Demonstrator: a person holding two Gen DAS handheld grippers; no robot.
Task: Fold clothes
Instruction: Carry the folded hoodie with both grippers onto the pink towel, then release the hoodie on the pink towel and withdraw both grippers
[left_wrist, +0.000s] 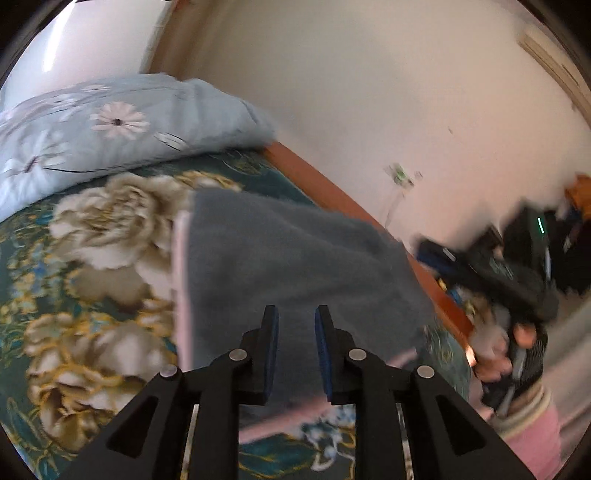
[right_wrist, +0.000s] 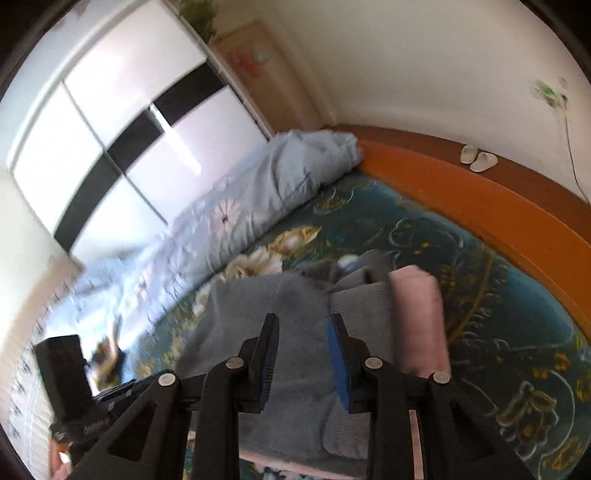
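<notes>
Two grippers are above a bed covered with a dark green floral bedspread (left_wrist: 92, 258). The left gripper (left_wrist: 296, 321) has its jaws parted with a clear gap, and nothing is between its blue pads; behind the gap I see only the grey garment (left_wrist: 288, 251). The right gripper (right_wrist: 303, 328) is also open, a little wider, and it holds nothing.

The grey garment lies on the bedspread, directly under and in front of both grippers. It is a soft, fleecy cloth with a pink inner side (left_wrist: 181, 280) that shows as a narrow strip along its left edge in the left wrist view. In the right wrist view the garment (right_wrist: 266, 314) looks partly folded, with a rolled pink part (right_wrist: 421, 317) lying along its right side and a ribbed grey part beside it.

A light blue quilt with daisy print (left_wrist: 110, 122) lies bunched at the far side of the bed. An orange wooden bed frame (right_wrist: 480, 206) runs along the wall, and a pair of white slippers (right_wrist: 476, 158) rests on it. A person's hand (left_wrist: 502, 350) with a pink sleeve holds the other device at the right edge of the left wrist view, blurred.
</notes>
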